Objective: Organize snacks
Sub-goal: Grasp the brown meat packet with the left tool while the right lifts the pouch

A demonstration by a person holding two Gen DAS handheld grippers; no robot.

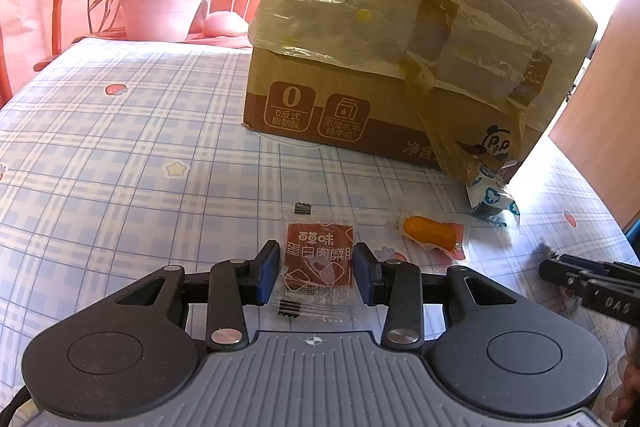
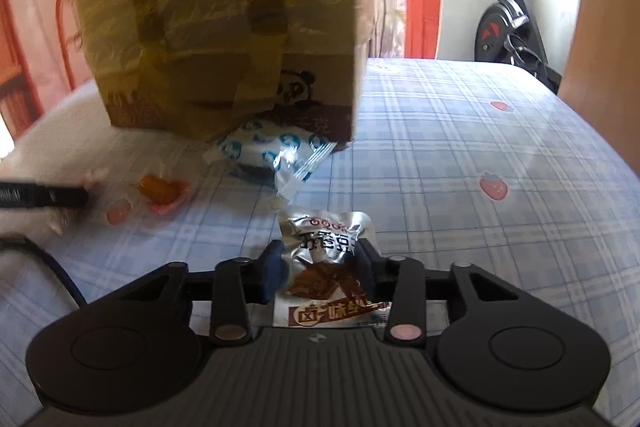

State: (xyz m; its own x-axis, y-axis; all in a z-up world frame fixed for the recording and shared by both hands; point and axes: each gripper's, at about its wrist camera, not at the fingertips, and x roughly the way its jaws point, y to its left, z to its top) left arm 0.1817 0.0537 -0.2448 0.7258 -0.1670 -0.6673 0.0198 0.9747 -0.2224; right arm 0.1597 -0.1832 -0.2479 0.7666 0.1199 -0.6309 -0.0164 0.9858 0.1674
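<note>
**Two packets framed between two pairs of fingers, box waiting at the far side**

The left hand-held gripper [image 1: 316, 269] is hanging low over the checked tabletop [image 1: 120, 155] with its jaws apart, and the red-brown snack packet [image 1: 318, 261] is lying flat directly between the blue pads [image 1: 267, 273], its long axis running near-to-far along the fingers. A narrow gap is showing on each side, so closing in looks like the whole of the coming move for that hand.

The right hand-held gripper [image 2: 320, 269] is sitting around a crumpled silver foil packet [image 2: 326, 261], likewise stretched near-to-far; the pads seem to be touching the foil, but whether they are truly clamping it I cannot tell.

The taped cardboard box [image 1: 400, 39], probably the destination, is standing at the far side, ahead of both hands. Between it and the grippers, an orange sausage snack [image 1: 430, 231] is lying crosswise, nearer the left hand, and a white-and-blue wrapper [image 2: 272, 151] is resting against the box's base.
</note>
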